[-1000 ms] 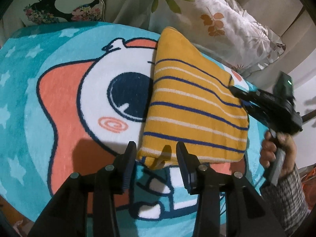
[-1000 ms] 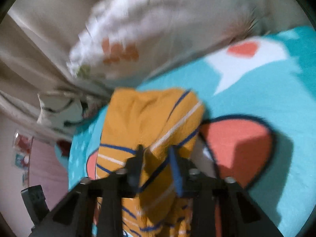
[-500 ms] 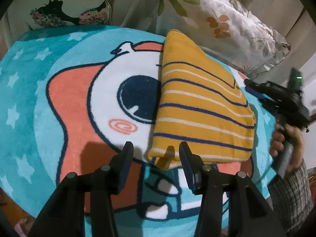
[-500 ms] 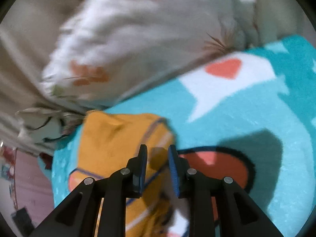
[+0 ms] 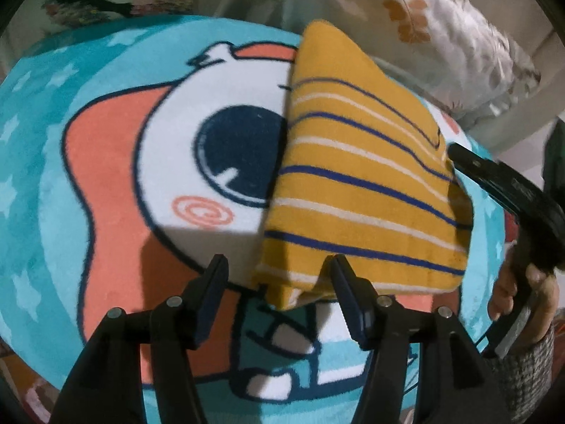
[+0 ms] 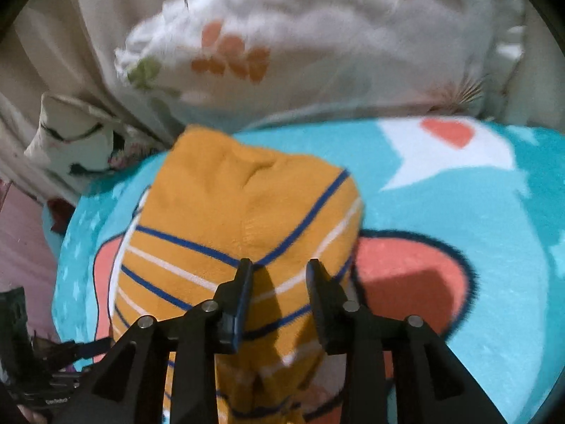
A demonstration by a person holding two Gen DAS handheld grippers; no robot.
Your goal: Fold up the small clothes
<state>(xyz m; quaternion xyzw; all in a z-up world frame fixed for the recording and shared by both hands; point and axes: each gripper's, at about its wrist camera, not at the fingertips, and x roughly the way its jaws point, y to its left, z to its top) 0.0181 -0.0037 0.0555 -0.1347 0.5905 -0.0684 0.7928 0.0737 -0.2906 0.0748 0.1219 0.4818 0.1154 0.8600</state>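
Observation:
A folded mustard-yellow garment (image 5: 360, 176) with blue and white stripes lies on a teal cartoon rug (image 5: 106, 183). My left gripper (image 5: 277, 268) is open, its fingers astride the garment's near corner without holding it. My right gripper (image 6: 279, 275) is open and hovers just over the garment (image 6: 233, 219), nothing between its fingers. The right gripper also shows in the left wrist view (image 5: 501, 183) at the garment's right edge, held by a hand.
White floral pillows (image 6: 317, 42) lie along the rug's far edge, with another patterned pillow (image 5: 116, 0) at the far left. The left gripper's body (image 6: 21, 353) shows at the lower left of the right wrist view.
My right gripper let go of the garment, drew off, then came back over it with its fingers wider apart. My left gripper opened wider and moved closer to the garment's near corner.

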